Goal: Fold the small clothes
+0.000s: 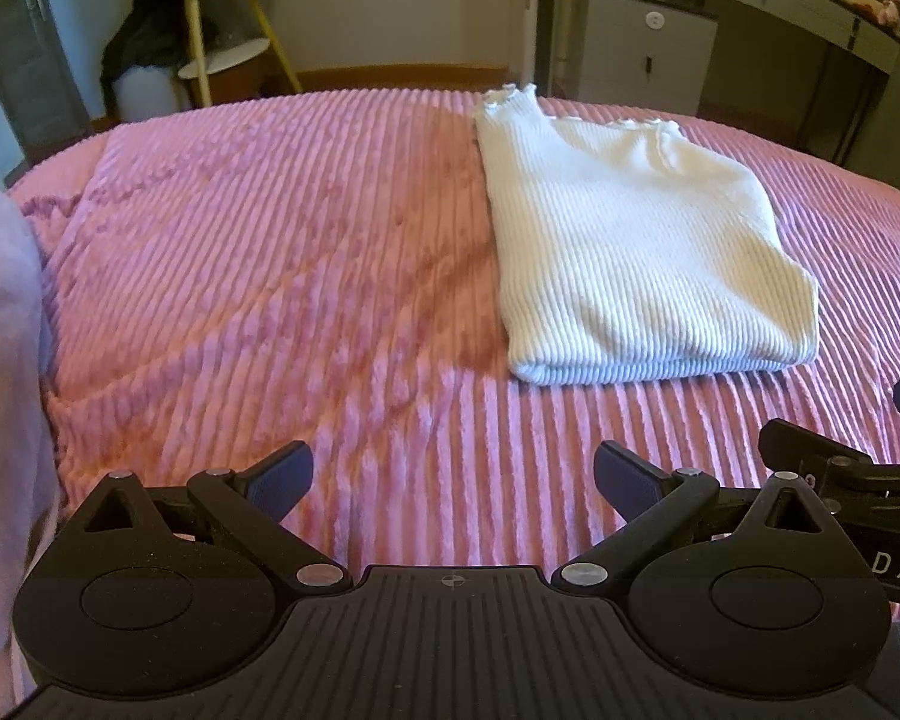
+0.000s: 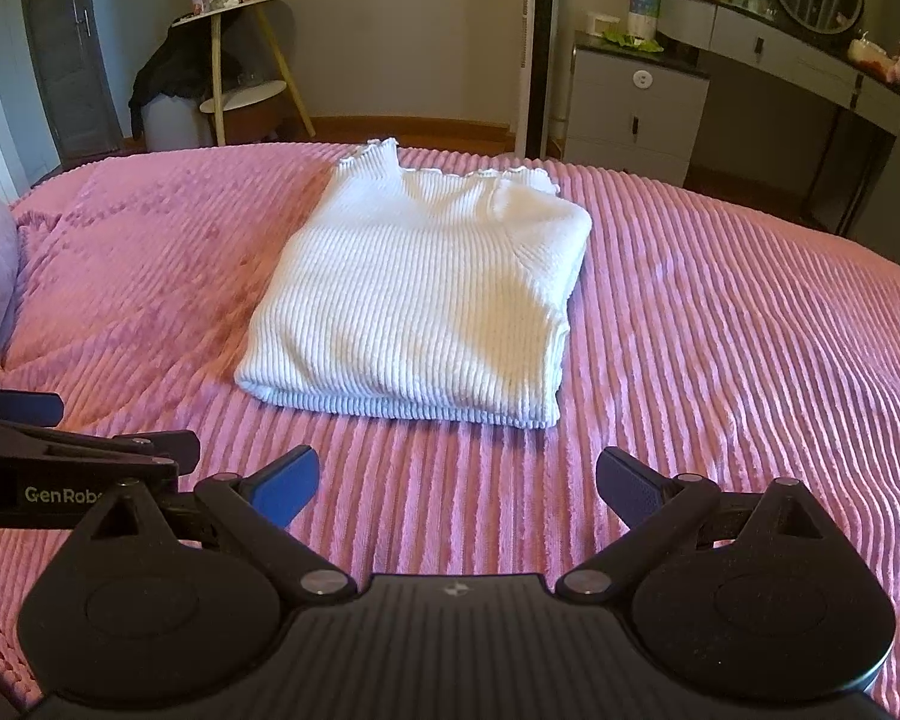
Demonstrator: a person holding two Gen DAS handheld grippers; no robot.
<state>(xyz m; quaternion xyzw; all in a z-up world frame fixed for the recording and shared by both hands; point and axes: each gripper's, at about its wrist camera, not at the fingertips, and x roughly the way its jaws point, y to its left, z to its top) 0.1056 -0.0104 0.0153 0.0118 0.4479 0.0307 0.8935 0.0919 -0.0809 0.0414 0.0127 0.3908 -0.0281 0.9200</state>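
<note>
White ribbed top (image 2: 414, 294) sits folded on the pink bedspread (image 2: 720, 360), centre of the right wrist view, w/ nothing gripping it. Right gripper (image 2: 457, 489): jaws wide, empty, low in frame, short of the near fold. Left gripper (image 1: 453, 489): same, wide and empty; the top lies upper right of its view. Risk from here (if another fold's wanted): pinching only the top layer at the near edge would peel the stack open, and the plush ribs could snag and drag it askew.
</note>
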